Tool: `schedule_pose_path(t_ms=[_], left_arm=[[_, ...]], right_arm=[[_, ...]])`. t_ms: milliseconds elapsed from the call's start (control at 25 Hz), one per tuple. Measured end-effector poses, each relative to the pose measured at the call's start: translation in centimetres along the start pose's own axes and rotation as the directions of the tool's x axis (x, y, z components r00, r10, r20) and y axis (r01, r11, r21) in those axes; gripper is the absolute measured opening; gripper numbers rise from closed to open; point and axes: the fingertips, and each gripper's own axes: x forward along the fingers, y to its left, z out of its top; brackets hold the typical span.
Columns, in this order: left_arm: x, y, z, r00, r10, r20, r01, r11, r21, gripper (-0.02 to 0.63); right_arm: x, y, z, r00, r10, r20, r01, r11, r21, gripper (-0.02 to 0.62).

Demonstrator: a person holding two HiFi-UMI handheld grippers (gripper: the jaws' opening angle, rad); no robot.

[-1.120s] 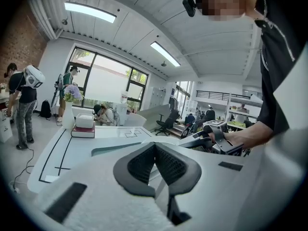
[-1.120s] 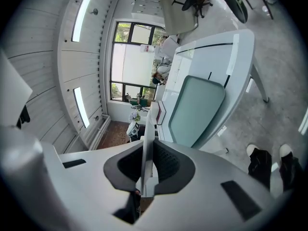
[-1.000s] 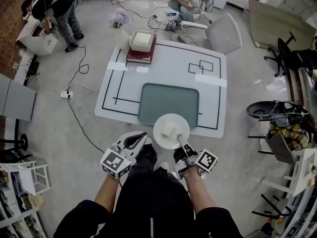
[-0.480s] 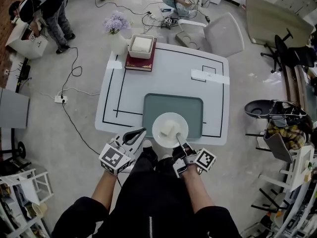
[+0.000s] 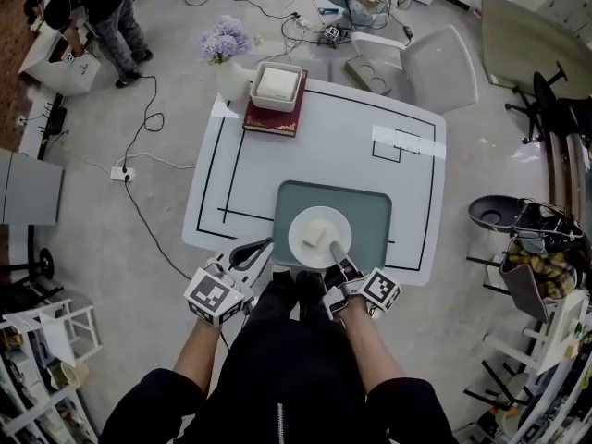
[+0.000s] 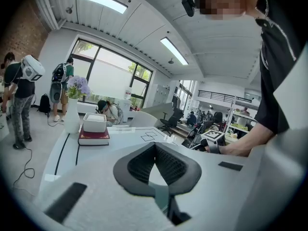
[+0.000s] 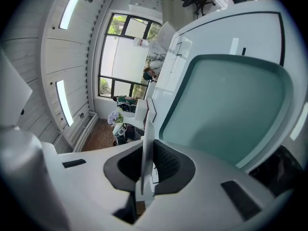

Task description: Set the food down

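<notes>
A white plate [image 5: 301,248] carrying a pale block of food [image 5: 315,236] hangs over the near half of the green tray [image 5: 370,211] on the white table [image 5: 324,146]. My right gripper [image 5: 336,251] is shut on the plate's near rim. In the right gripper view the plate [image 7: 147,143] shows edge-on between the jaws, with the tray [image 7: 231,114] beyond it. My left gripper [image 5: 262,246] hovers at the table's near edge, left of the plate. Its fingertips meet in the left gripper view [image 6: 154,146], with nothing between them.
A red book [image 5: 273,117] with a white box [image 5: 277,84] on it lies at the table's far left corner, beside a vase of flowers [image 5: 227,49]. A chair [image 5: 425,58] stands behind the table. Cables [image 5: 139,146] trail on the floor to the left, near people.
The plate and both grippers have come forward from in front of the table's edge. The plate now hangs over the green tray, still in the right gripper.
</notes>
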Motion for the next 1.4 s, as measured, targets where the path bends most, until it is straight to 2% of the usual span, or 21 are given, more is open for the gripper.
schedule_pose_path(t_ms=[160,520,920,1240,1400], left_arm=[[0.1,0.7,-0.5,0.999,0.037,-0.014,-0.037,0.999,-0.016,0.006],[-0.1,1.0,-1.4,0.996,0.089,-0.027,-0.090,0.995,-0.047,0.006],[0.6,0.5,-1.5,0.995,0.092,-0.025,-0.094,0.994,-0.053,0.006],[0.5,0.6,-1.7,0.996,0.088,-0.024,-0.090,0.994,-0.062,0.006],[0.6,0.4,-1.8,0.996,0.082,-0.023,-0.084,0.995,-0.062,0.005]], right_arm=[[3.0,-0.2,0.2,0.998,0.059,-0.028,-0.059,0.998,0.027,0.026],[6.1,-2.2,0.3,0.996,0.009,-0.085,-0.008,1.000,0.008,0.026],[6.9,-3.8,0.6,0.994,-0.064,-0.093,0.061,0.998,-0.028,0.026],[7.0,-4.9,0.8,0.979,-0.176,-0.101,0.159,0.975,-0.158,0.027],[6.6,-5.5,1.3,0.963,-0.252,-0.097,0.220,0.941,-0.257,0.031]])
